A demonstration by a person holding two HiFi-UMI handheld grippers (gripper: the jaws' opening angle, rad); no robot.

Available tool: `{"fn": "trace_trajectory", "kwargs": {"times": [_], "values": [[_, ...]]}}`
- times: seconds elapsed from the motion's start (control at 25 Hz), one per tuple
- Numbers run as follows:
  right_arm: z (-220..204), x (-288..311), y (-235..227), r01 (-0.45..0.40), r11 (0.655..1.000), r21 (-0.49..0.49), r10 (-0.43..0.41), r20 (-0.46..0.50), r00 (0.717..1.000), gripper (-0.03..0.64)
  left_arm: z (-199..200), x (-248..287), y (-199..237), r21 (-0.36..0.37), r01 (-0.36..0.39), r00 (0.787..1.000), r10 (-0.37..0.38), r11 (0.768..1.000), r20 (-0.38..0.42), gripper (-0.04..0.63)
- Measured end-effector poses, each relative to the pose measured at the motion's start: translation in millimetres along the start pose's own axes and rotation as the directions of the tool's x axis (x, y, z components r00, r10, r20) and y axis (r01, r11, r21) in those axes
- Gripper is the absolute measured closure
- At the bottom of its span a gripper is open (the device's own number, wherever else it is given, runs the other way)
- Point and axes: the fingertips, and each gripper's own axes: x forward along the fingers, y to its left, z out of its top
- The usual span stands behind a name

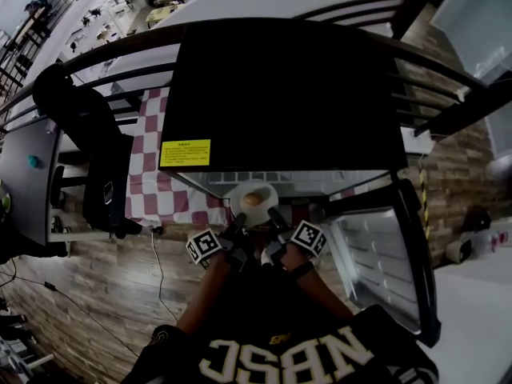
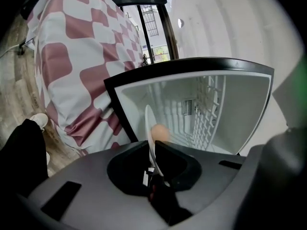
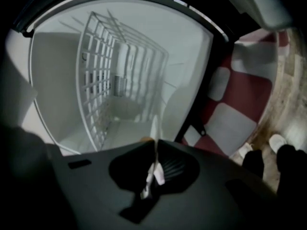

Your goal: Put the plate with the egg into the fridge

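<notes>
A white plate (image 1: 254,195) with a brown egg (image 1: 253,200) on it hangs at the mouth of the open black mini fridge (image 1: 280,94). My left gripper (image 1: 238,219) is shut on the plate's near left rim, and my right gripper (image 1: 275,214) is shut on its near right rim. In the left gripper view the plate (image 2: 149,128) runs edge-on from the jaws with the egg (image 2: 160,132) on its right face. The plate edge (image 3: 154,128) in the right gripper view sticks up between the shut jaws, before the white fridge interior (image 3: 129,123).
The fridge door (image 1: 384,250) stands swung open at the right, its white inner shelves facing up. A red-and-white checkered cloth (image 1: 156,174) covers a table left of the fridge. A wire shelf (image 3: 100,80) stands inside the fridge. Wooden floor lies below.
</notes>
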Motion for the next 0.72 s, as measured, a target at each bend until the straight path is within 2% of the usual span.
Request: {"fn": "trace_trajectory", "kwargs": {"times": [0.12,0.36,0.56,0.72], "values": [[5,11,-12,0.023,1.000,0.019,-0.023,0.018,1.000,0.586,5,8,11,0.000,-0.049,0.998,0.049,0.999,0.028,0.552],[23,26,-20,0.044,0.999,-0.005,-0.043,0.040,0.998,0.586,13,27,14,0.019,-0.055,0.997,0.054,0.998,0.046,0.552],[31,35,-30,0.116,0.993,0.001,-0.116,0.038,0.993,0.586,17,38,16,0.022,-0.072,0.997,0.071,0.997,0.043,0.552],[37,43,-30,0.143,0.989,-0.027,-0.142,0.037,0.989,0.584,22,45,20,0.008,-0.088,0.994,0.088,0.996,0.063,0.552]]}}
